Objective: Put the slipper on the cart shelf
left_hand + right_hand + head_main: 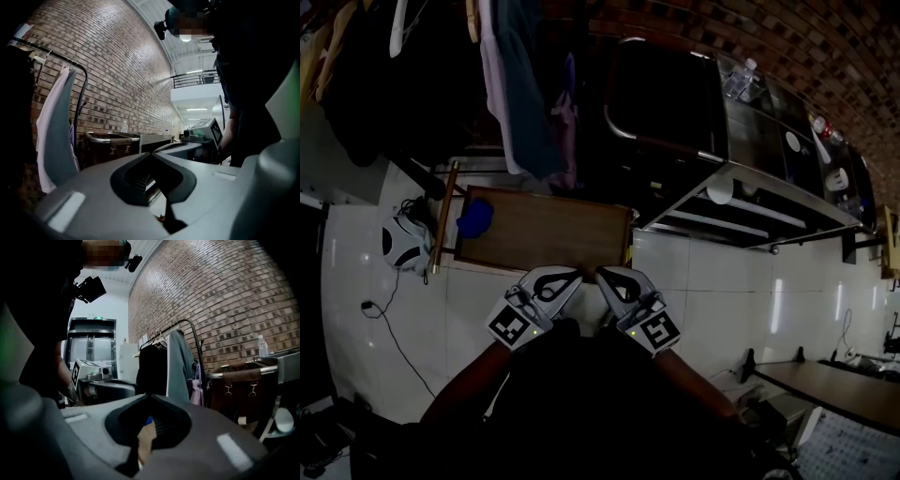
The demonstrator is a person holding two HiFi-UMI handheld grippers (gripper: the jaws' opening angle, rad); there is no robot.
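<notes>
Left gripper [567,278] and right gripper [609,278] hover clenched and empty at the wooden board [553,234], the blue slipper [474,218] sits on its left end, probably light and floppy, so pinch its rim.

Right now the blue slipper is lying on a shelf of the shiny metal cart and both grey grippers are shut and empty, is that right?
Not quite. The head view shows the blue slipper lying at the left end of the brown wooden board, not on the shiny metal cart. The left gripper and right gripper are indeed shut and empty.
</notes>
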